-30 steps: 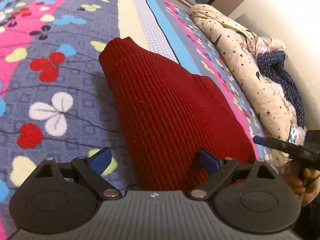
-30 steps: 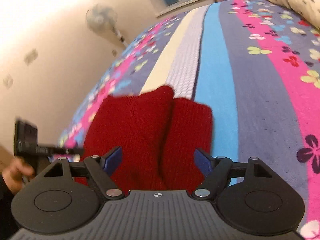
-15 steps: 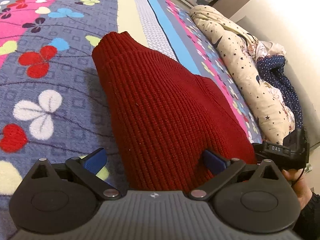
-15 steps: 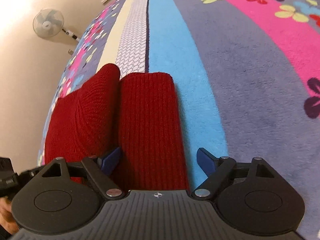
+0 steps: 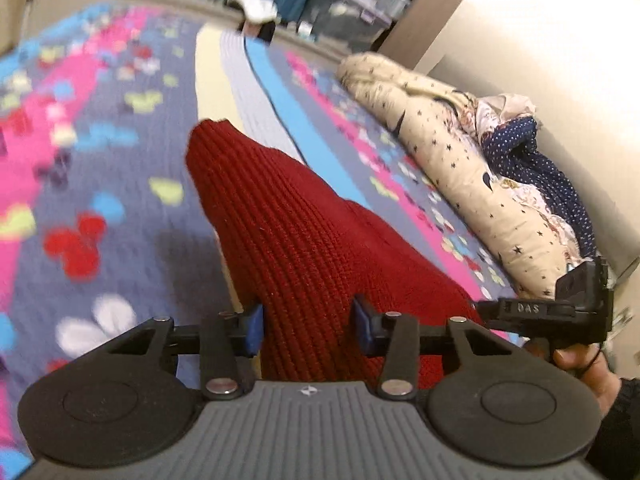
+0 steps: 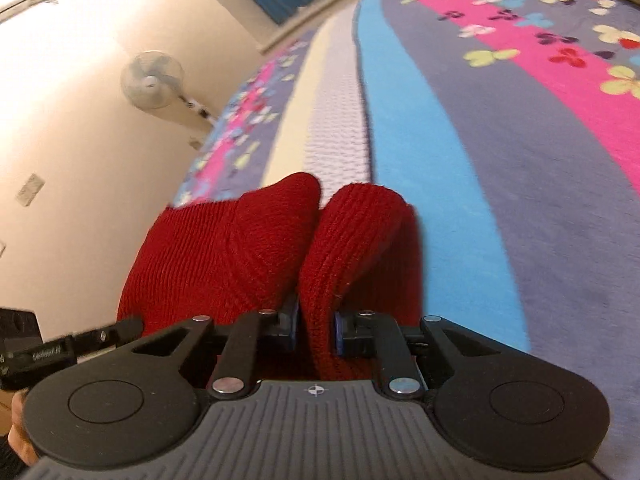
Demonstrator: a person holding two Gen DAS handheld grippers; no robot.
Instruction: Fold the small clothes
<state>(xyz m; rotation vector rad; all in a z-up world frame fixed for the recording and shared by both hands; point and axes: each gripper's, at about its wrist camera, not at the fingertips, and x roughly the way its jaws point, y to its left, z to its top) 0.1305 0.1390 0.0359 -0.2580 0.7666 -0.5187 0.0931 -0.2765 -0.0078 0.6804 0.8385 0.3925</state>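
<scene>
Now both my tools have just closed: left tool and right tool each pinch the red knit garment, ready to fold.

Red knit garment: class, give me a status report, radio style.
Both tongs, left and right, just closed on red knit garment. Near edge bunched, lying on bedspread. Nothing in the way.

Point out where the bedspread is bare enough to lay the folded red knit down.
Free: the flowered bedspread left of the red knit, and the blue and pink stripes between the knit and the cream star-print bedding. Crowded: the wall side, where that bedding lies with a navy dotted cloth.
</scene>
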